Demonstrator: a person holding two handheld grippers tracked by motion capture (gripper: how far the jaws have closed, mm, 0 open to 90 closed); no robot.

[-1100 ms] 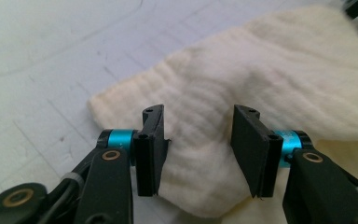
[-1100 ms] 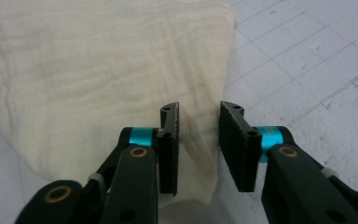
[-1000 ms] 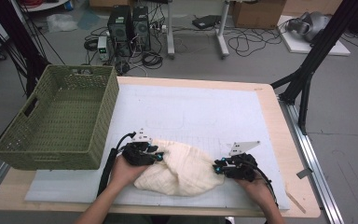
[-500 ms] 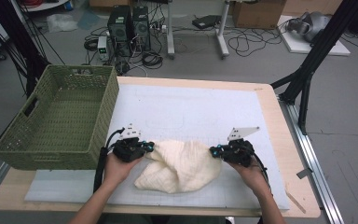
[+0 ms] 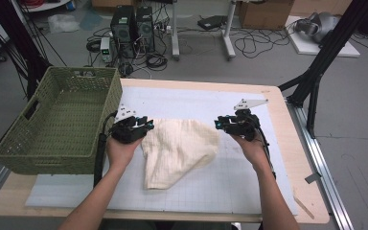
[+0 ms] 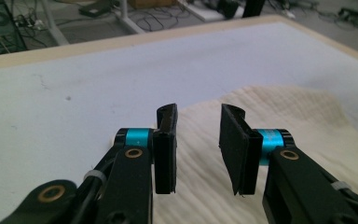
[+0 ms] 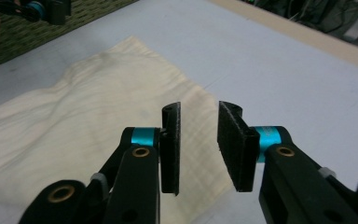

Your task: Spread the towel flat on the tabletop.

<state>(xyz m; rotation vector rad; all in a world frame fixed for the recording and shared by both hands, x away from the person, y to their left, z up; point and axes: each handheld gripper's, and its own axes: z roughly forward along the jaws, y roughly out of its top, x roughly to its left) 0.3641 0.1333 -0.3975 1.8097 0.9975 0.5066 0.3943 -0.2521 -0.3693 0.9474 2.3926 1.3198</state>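
Item: cream ribbed cotton cloth [image 5: 177, 151], partly spread on the pale gridded mat [image 5: 249, 191] that covers the light wooden table [image 5: 311, 211].

Near edge: the cloth narrows to a bunched, folded-under tail [image 5: 155, 181] pointing toward the person; this part is not yet flat.

Middle: the upper half lies broad and mostly smooth, with soft ridges near its right side.

Left gripper [image 5: 146, 125]: at the cloth's upper left corner. In the left gripper view its black jaws stand partly apart with nothing between them, the cloth [image 6: 279, 121] lying beneath and beyond.

Right gripper [image 5: 219, 123]: at the cloth's upper right corner. In the right gripper view the jaws are likewise parted and empty, poised over the cloth's edge [image 7: 200, 107]; whether they touch the fabric cannot be told.

Left of the cloth: an olive-green woven basket [image 5: 52, 143] with handle slots, holding nothing, partly overhanging the table's left edge.

Status, as a judgement: the far edge appears drawn out and let go. Remaining: straightening the near tail, any folding, and probably placing the cloth in the basket.
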